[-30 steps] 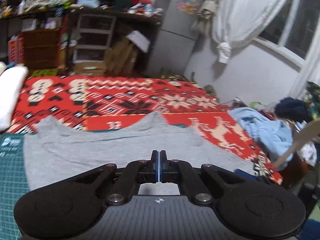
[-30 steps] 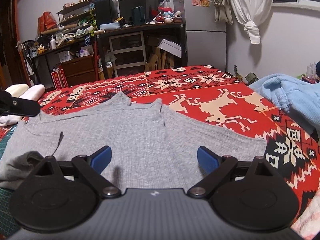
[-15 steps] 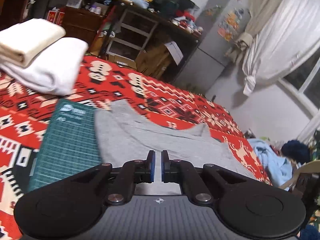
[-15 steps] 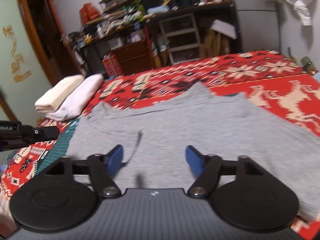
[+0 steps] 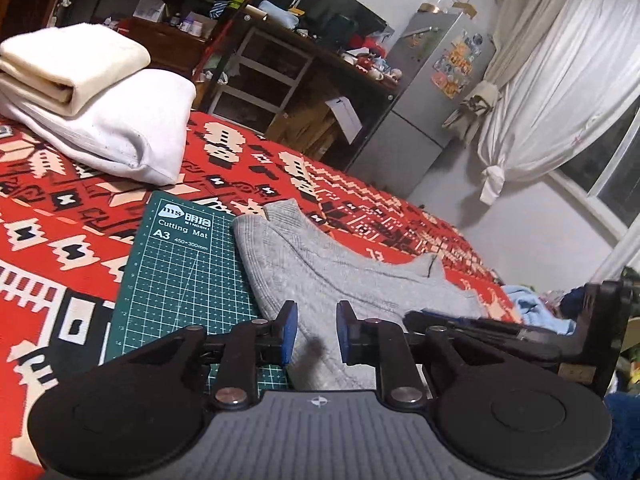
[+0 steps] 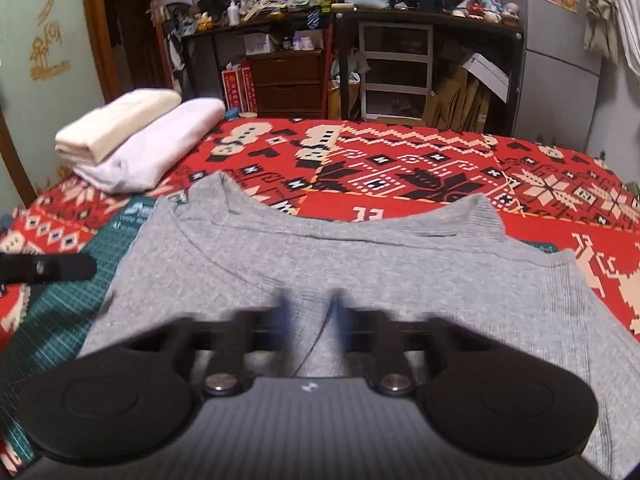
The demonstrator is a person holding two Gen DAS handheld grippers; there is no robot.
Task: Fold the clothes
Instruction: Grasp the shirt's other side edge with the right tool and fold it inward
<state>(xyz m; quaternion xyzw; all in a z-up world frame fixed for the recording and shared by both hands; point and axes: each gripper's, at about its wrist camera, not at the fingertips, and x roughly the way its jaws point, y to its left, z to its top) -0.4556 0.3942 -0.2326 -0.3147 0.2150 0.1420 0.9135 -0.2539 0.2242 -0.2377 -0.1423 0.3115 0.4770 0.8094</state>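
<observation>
A grey knit top (image 6: 360, 272) lies flat on the red patterned bedspread (image 6: 400, 168), its left part over a green cutting mat (image 5: 180, 280). Low over the top's left edge (image 5: 304, 276), my left gripper (image 5: 316, 332) is open and holds nothing. Over the middle of the top's near part, my right gripper (image 6: 312, 314) shows a narrow gap between motion-blurred fingers, with only cloth and a dark thread behind it. Each gripper shows in the other's view: the right gripper's body (image 5: 500, 332) beside me, the left gripper's tip (image 6: 48, 270) at the left edge.
Two folded pieces, cream on white (image 6: 132, 140), sit at the bed's far left corner. A light blue garment (image 5: 536, 312) lies at the right side of the bed. Cluttered shelves and drawers (image 6: 392, 72) stand behind the bed, with a fridge (image 5: 424, 92) and a curtained window to the right.
The left gripper went from shut to open and swung left towards the top's edge over the mat. The right gripper's fingers came much closer together as it turned left.
</observation>
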